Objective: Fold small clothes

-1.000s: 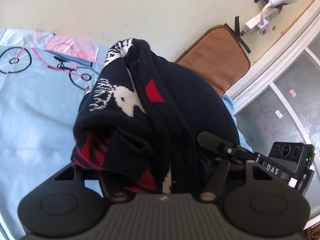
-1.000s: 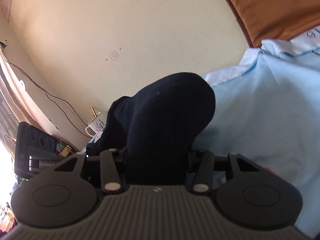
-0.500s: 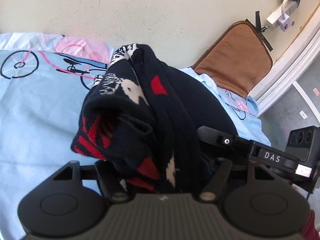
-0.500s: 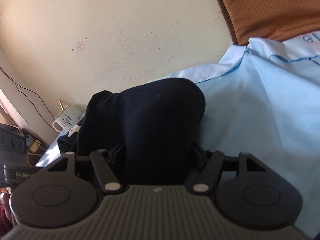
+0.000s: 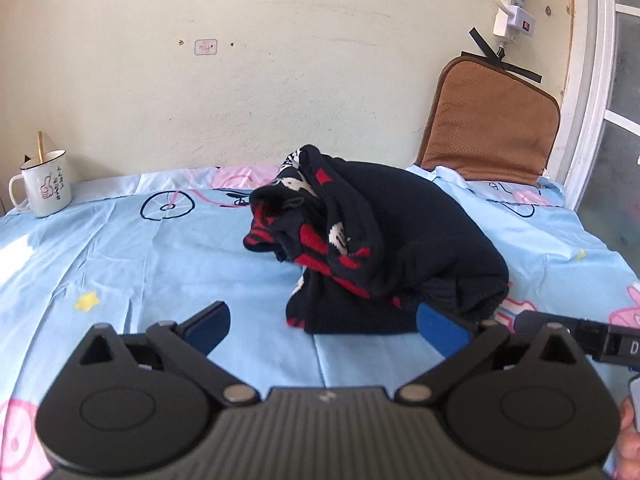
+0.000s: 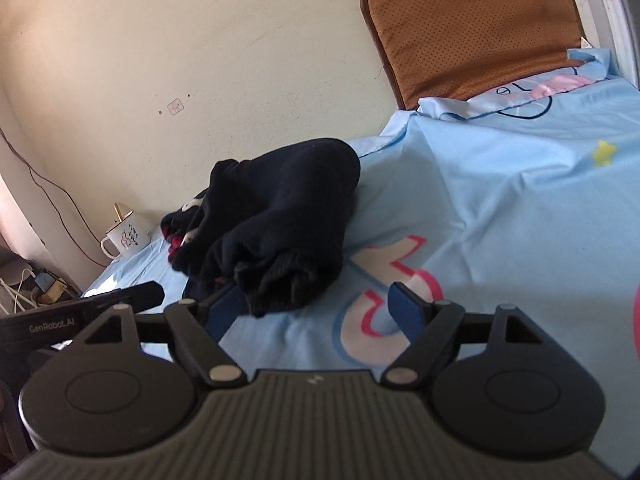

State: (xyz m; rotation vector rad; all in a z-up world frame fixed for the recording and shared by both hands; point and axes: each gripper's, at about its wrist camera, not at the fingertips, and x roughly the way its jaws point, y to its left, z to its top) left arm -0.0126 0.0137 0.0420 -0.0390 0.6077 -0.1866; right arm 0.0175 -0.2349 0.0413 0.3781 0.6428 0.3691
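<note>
sweater (image 5: pixel 400 248) lies bunched in a loose heap on the sheet (image 5: pixel 140 264), patterned side rolled inward, not flat. left gripper (image 5: pixel 324 324) spread apart, empty, just short of the heap. right gripper (image 6: pixel 316 306) likewise apart, holding nothing, its left pad at the heap's near edge. judgement: no neat fold achieved; spreading and folding remain.

One dark knitted sweater (image 5: pixel 384 248) lies bundled at the frame's centre. One white enamel mug (image 5: pixel 42 188) stands at the left edge, holding one stick. One brown cushion (image 5: pixel 490 128) leans at the upper right. One power strip (image 5: pixel 516 4) hangs top right. Two grippers show, each with two blue fingers (image 5: pixel 210 326).
</note>
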